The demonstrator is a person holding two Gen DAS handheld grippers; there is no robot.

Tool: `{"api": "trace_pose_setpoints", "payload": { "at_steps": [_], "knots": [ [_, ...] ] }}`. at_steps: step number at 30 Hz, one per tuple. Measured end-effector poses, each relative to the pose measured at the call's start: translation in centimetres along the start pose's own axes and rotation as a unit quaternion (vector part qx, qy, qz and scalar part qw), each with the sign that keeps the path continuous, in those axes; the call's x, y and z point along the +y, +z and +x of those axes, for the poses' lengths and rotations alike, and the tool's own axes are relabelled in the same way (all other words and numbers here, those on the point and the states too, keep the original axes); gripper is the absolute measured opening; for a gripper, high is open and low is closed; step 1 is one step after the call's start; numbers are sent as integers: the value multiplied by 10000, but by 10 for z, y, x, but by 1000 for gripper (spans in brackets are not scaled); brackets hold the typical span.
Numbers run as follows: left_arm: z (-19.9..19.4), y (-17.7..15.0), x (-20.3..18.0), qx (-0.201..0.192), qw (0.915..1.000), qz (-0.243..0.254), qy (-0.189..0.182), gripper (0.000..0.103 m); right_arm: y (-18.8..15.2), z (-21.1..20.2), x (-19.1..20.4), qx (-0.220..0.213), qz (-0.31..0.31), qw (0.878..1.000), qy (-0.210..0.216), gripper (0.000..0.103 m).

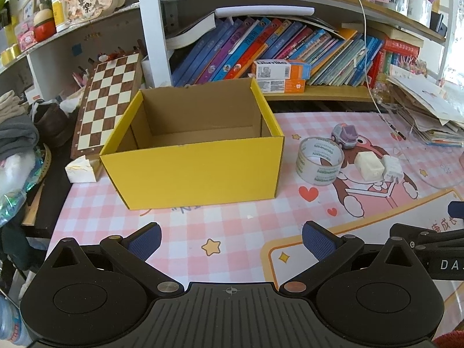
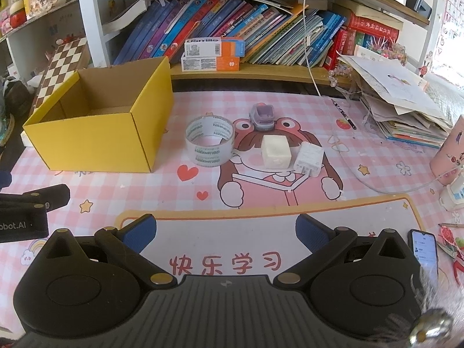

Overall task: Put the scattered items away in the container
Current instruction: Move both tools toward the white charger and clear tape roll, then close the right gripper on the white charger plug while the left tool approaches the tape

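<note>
yellow cardboard box, open-topped, brown inside, nothing in it: stands toward the left edge of the pink checked cartoon desk mat, its back wall near the shelf of leaning books.

clear packing tape roll, printed lettering, lying on its flat side: just beside the box's right wall, not touching it.

small grey-purple toy car: behind the tape roll, nearer the mat's back edge.

cream rectangular block: right of the tape, near the mat's middle; material i cannot tell.

white plug-in charger: touching or almost touching the block's right side.

black marker pen: further right, lying slantwise beside a stack of papers.

dark smartphone, screen lit: at the mat's front right corner.

my left gripper: blue-padded fingers spread wide, holding nothing, above the mat in front of the box.

my right gripper: fingers likewise wide apart, empty, in front of the scattered items.
</note>
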State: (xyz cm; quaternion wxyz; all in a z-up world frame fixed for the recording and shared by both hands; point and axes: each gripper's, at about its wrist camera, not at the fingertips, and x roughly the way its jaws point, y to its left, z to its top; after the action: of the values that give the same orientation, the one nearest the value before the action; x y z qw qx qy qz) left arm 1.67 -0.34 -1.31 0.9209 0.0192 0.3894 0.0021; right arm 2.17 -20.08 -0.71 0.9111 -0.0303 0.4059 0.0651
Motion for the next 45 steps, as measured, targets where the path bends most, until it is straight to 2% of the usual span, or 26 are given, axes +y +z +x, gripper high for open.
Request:
{"api": "trace_pose_setpoints", "payload": {
  "at_steps": [24,41,45],
  "knots": [
    [8,7,-24,34,9993,-38,-360,103,6,11,-24,36,-43,9998,172,103],
    [19,10,-55,108,9995,-9,-306,103,9,24,-55,130,-68,9994,326,103],
    [19,15,-61,19,9996,41,-289,103,14,26,-65,66,-70,9995,309,103]
  ]
}}
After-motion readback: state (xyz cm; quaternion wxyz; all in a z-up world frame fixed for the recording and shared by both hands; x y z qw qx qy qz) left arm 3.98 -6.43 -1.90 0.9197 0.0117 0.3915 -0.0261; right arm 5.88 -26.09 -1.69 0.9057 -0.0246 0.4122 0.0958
